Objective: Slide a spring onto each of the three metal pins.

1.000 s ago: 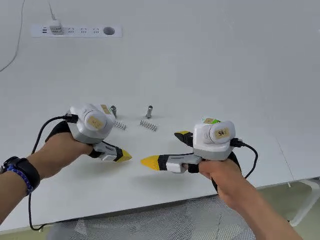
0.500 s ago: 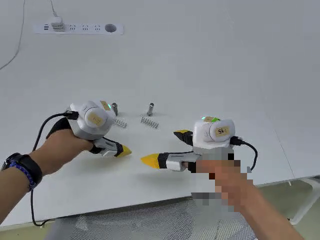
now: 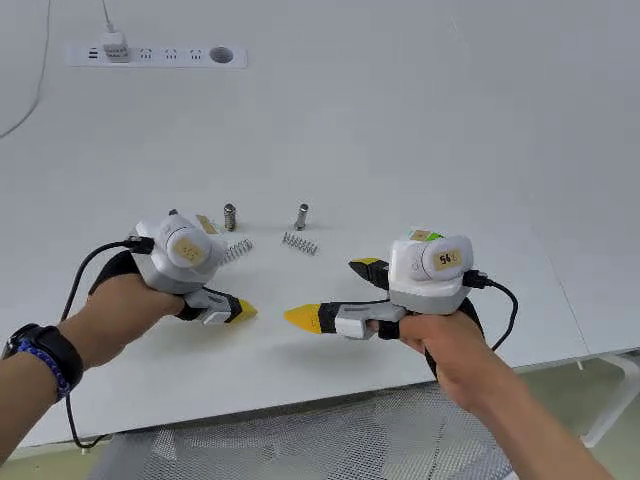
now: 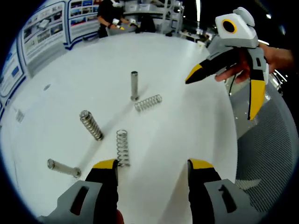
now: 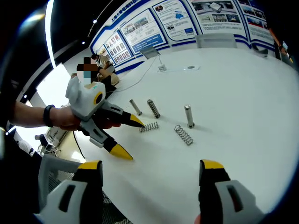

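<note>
Coiled wire springs lie beside metal pins; left hand-held gripper and right hand-held gripper gape wide.

The head view looks forward and down from above the near edge of the white table, with the left gripper at lower left and the right gripper at lower right. The left gripper view rides low and close over the pins and springs, facing the right gripper at upper right. The right gripper view faces the same pins and springs from farther off.
</note>
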A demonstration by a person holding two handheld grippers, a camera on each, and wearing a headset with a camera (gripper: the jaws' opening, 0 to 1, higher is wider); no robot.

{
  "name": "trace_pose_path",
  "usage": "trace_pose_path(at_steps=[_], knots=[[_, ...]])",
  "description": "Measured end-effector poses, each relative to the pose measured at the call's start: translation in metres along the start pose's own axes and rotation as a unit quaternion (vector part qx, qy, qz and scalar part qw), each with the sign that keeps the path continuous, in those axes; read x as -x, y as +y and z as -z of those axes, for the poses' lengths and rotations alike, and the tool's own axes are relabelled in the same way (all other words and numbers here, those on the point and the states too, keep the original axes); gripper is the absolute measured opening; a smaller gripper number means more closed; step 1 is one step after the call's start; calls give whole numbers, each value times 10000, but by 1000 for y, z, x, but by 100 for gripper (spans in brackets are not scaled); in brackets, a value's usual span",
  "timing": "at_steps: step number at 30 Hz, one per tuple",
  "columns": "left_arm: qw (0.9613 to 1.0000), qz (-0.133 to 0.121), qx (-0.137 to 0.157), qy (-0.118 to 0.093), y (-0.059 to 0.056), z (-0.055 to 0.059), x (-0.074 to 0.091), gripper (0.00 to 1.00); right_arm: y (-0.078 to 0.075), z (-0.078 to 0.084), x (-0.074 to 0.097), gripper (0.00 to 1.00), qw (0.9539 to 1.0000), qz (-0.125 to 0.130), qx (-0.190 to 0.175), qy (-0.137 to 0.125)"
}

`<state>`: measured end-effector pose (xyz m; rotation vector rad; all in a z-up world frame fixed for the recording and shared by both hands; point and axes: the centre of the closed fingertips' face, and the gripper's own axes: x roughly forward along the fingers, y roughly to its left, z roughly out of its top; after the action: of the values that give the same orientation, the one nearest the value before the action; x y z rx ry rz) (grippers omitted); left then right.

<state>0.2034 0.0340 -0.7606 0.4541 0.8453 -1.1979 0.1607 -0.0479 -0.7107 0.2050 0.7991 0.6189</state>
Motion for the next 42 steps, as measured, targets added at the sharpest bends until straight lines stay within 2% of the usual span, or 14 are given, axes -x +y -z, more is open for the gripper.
trace_pose_path(at_steps=[4, 11, 13, 17, 19, 21, 24, 27, 29, 31, 34, 42], knots=[[9996, -142, 229, -113, 4, -2, 0, 55, 2, 0, -1, 86, 10000, -21, 24, 10], [9970, -574, 454, -243, 23, -7, -3, 37, 3, -2, 0, 86, 10000, -27, 19, -13], [9965, -614, 487, -284, 24, -10, -4, 35, 2, -1, 0, 86, 10000, -22, 25, -9], [9955, -858, 273, -281, 28, -14, -8, 26, 2, -1, 1, 86, 10000, -7, 16, -7], [9948, -986, 171, -213, 32, -12, -9, 22, 3, -1, 1, 86, 10000, -16, 7, -1], [9948, -959, 255, -234, 31, -12, -10, 21, 4, 1, 2, 86, 10000, -33, -33, 42], [9945, -1029, 71, -158, 28, -10, -9, 20, 5, 5, 1, 87, 9999, -53, 25, 147], [9939, -1080, 169, -159, 32, -9, -9, 17, 7, 4, 1, 88, 9999, -76, 68, 125], [9931, -1153, 185, -97, 36, -6, -7, 12, 8, 2, 1, 88, 9999, -75, 74, 90], [9929, -1154, 256, -99, 37, -6, -7, 11, 8, 1, 0, 88, 9999, -77, 85, 82], [9931, -1156, 194, 0, 36, -3, -5, 11, 9, -2, 1, 89, 9999, -70, 125, 55], [9923, -1169, 403, 66, 37, 9, 4, 10, 11, -5, 1, 89, 9998, -87, 187, 62]])
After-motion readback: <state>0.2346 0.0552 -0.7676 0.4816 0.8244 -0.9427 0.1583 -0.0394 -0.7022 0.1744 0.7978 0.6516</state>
